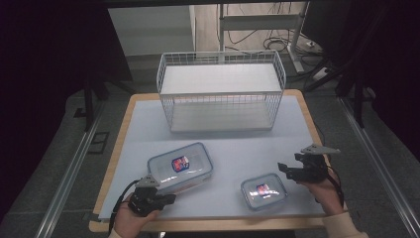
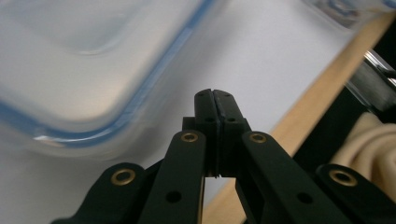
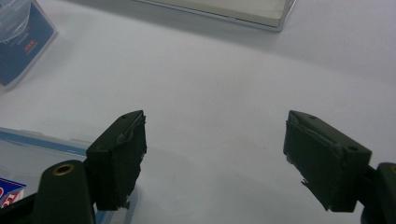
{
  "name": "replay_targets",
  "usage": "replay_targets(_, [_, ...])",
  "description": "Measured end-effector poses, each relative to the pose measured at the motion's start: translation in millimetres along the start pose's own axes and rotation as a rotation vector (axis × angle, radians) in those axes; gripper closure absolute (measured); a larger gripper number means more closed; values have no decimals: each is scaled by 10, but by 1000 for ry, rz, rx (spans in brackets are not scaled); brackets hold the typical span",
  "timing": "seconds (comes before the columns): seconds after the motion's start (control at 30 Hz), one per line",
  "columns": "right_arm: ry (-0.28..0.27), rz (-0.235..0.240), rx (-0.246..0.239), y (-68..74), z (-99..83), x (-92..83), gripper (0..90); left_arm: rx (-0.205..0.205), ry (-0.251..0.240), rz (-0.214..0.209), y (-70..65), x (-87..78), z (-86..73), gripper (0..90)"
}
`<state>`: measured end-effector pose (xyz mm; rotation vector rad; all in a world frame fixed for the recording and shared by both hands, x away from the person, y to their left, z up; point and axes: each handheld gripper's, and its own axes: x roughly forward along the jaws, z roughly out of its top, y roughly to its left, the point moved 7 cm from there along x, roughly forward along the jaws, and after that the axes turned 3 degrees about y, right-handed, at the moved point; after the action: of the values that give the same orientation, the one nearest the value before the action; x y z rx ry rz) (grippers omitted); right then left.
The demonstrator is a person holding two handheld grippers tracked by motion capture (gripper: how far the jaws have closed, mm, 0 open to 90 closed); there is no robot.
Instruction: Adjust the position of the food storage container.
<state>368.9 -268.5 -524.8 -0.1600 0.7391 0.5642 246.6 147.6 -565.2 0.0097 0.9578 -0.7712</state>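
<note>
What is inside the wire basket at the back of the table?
The wire basket holds a flat white shelf near its top; below it only the basket's pale floor shows. What lies behind the basket is hidden.

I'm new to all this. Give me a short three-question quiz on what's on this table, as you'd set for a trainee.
1. True or false: the left tool has its jaws pressed together with nothing between them.
2. Which box lies nearer the right tool: A) the large box, B) the small box?
3. Fill in: the wire basket at the far side of the table has ___ in it.

Key
1. True; in the left gripper view the pads meet, beside the large box's blue-edged corner.
2. B; the right tool's jaws stand wide apart just beside it.
3. Nothing; both boxes lie on the table in front of it.
</note>
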Motion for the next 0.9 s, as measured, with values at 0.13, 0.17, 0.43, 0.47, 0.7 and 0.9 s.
replay_targets(0.13, [4,-2,-3,-6,-6,12,213,-3,16,21,62,21,-5,899])
replay_targets(0.17, [5,-3,-5,-8,-9,14,213,-1,18,27,78,31,5,899])
replay_targets(0.43, [6,-7,-10,8,-4,27,213,-29,-4,51,246,-3,68,899])
replay_targets(0.47, [6,-7,-10,8,-4,27,213,-29,-6,59,266,-2,82,899])
replay_targets(0.7, [11,-9,-15,14,-11,36,213,-64,-17,63,389,4,127,900])
replay_targets(0.9, [10,-11,-16,9,-15,35,213,-95,-35,60,467,-96,66,899])
